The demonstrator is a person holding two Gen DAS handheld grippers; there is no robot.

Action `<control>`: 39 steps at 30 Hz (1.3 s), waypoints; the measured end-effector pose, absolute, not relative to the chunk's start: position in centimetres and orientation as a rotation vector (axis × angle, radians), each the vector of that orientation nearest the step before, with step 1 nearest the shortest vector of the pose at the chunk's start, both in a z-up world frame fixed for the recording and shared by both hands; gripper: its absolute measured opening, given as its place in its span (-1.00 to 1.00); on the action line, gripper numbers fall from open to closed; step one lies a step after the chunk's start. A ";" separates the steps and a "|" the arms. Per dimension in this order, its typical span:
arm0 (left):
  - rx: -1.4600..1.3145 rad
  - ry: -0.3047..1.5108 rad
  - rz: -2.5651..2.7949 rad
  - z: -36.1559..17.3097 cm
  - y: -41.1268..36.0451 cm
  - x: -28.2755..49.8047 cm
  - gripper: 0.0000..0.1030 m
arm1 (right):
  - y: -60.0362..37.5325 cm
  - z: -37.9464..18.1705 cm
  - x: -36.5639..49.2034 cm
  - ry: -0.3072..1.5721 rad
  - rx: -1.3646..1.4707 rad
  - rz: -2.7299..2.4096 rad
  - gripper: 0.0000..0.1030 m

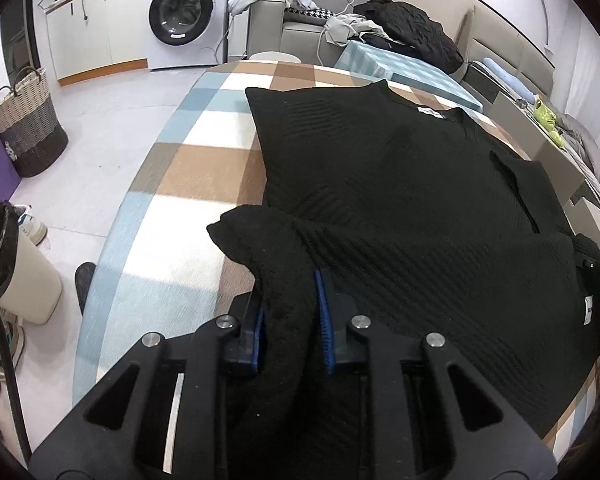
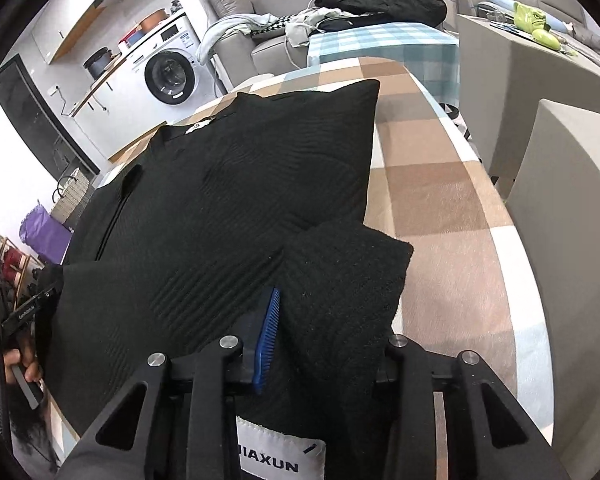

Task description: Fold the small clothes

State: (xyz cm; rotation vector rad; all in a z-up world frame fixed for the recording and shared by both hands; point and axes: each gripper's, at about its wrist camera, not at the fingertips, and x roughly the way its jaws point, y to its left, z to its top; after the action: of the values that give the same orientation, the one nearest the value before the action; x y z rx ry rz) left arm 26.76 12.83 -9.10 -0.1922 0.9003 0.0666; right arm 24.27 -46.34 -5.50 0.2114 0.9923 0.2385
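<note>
A table under a checked tan, white and blue cloth [image 1: 172,168] carries a black ribbed knit top [image 1: 380,184], spread flat with its near hem lifted. The left gripper [image 1: 290,316] and right gripper [image 2: 328,340] each pinch a hem corner between blue-padded fingers [image 2: 269,332]. Uneven pulling could skew the fold, or thick knit could slip free.

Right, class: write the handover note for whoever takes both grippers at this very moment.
Left gripper: shut on a bunched corner of the black sweater.
Right gripper: shut on the sweater's other near corner, white label by its jaws.
Sweater lies spread on the checked table cover, collar at the far end, near edge lifted and partly carried over the body.
Done: both corners gripped, fold begun.
Left: probably carry the edge toward the collar, release, finish folding.
</note>
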 end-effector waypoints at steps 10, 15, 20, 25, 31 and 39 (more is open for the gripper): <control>-0.175 0.893 0.106 -8.6 13.6 20.9 -0.64 | -45.3 -5.7 20.8 1.009 0.212 0.267 -0.34; -0.188 0.883 0.111 -8.6 13.9 18.1 -0.64 | -45.3 -5.6 19.2 1.013 0.211 0.271 -0.34; -0.182 0.867 0.117 -8.4 13.8 16.4 -0.62 | -45.7 -5.7 18.9 1.006 0.217 0.263 -0.25; -0.216 0.840 0.154 -7.2 14.5 14.7 -0.24 | -46.5 -5.2 18.6 0.997 0.237 0.249 -0.11; -0.239 0.799 0.193 -5.6 15.7 10.9 0.34 | -47.7 -4.0 16.4 0.961 0.273 0.286 0.29; -0.269 0.857 0.200 -7.0 16.5 7.2 0.34 | -49.6 -3.9 12.8 0.958 0.277 0.277 0.34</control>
State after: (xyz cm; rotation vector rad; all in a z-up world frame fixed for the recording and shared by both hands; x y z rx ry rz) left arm 7.19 16.47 -7.00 -0.2692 0.8568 0.1998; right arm 12.78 -49.65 -3.93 0.2774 0.9578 0.2766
